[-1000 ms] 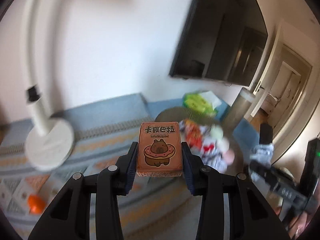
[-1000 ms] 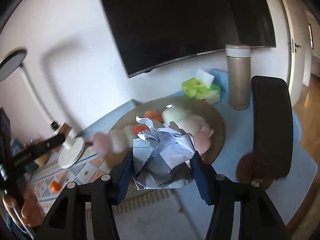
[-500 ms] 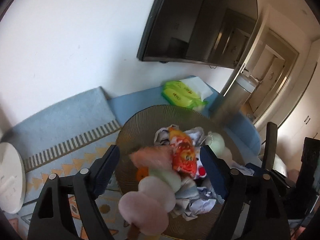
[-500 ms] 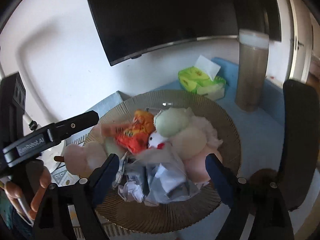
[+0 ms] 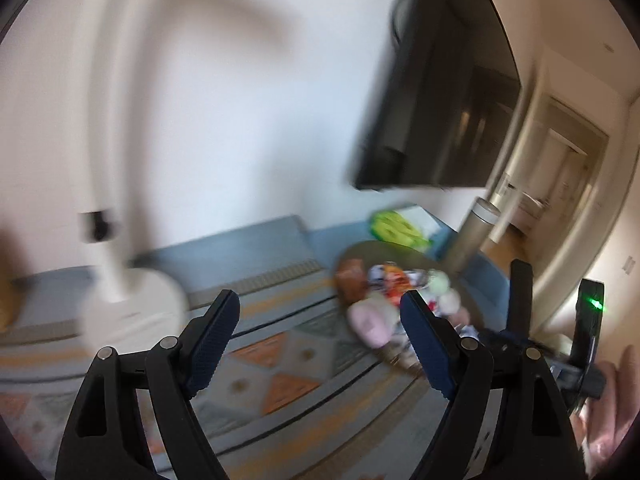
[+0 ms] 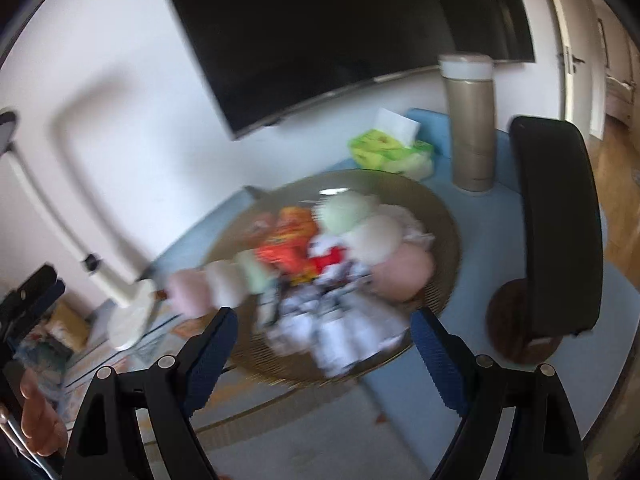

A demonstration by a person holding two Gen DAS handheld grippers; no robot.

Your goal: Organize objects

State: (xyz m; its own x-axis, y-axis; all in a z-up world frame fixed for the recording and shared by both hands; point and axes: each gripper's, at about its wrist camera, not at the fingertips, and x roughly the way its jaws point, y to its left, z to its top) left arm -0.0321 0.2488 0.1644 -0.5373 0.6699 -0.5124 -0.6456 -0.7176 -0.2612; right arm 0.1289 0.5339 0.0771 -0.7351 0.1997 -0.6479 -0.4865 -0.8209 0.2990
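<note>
A round woven tray (image 6: pixel 440 216) on the blue mat holds a pile: an orange snack bag (image 6: pixel 286 242), pastel plush pieces (image 6: pixel 372 236), a crumpled white and blue wrapper (image 6: pixel 340 332). The tray also shows at the right of the left wrist view (image 5: pixel 360 250), with a pink plush (image 5: pixel 370 320) at its edge. My left gripper (image 5: pixel 320 340) is open and empty above the patterned mat, left of the tray. My right gripper (image 6: pixel 324 350) is open and empty, just in front of the tray's near rim. Both views are blurred.
A white lamp base (image 5: pixel 132 312) stands left on the mat. A tan flask (image 6: pixel 472 128) and a green tissue pack (image 6: pixel 390 152) stand behind the tray. A black chair back (image 6: pixel 556 224) is at the right. A wall TV (image 6: pixel 340 36) hangs behind.
One second ago the left gripper held an orange capybara box and the right held a crumpled wrapper. Both opened over the tray and let go. Now both have pulled back, the left swinging leftwards.
</note>
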